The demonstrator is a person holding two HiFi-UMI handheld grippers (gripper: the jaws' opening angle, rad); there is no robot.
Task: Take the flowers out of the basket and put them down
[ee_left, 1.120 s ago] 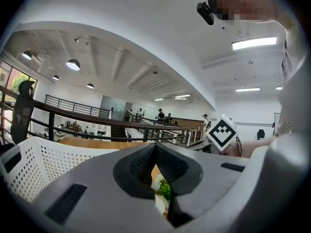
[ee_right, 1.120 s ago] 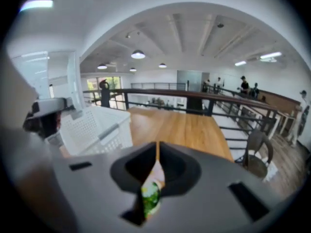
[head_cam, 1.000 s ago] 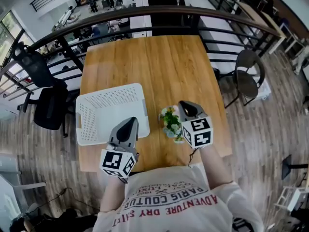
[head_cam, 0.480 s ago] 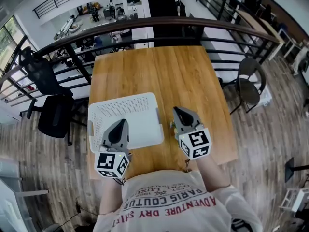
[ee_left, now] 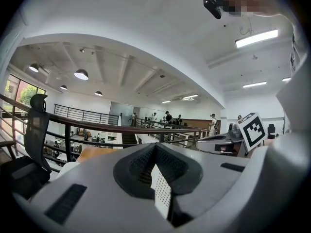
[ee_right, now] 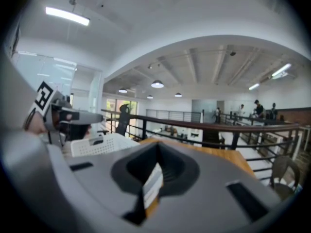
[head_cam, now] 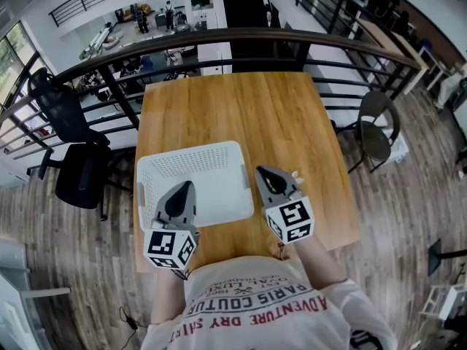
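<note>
Right gripper [head_cam: 262, 173], jaws pressed together, is hovering just beside the basket [head_cam: 191, 152]; left gripper [head_cam: 187, 186] likewise closed.
Rectangular white perforated-plastic basket is lying long-axis crosswise on wooden table [head_cam: 241, 108].

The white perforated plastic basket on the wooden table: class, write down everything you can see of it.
The white perforated plastic basket is rectangular with rounded corners. Its floor and walls are dotted with small holes, and there is a handle slot in each end wall. It stands upright and looks empty, on the near left part of the wooden table. The left gripper hangs over its near side; whether they touch cannot be told.
</note>
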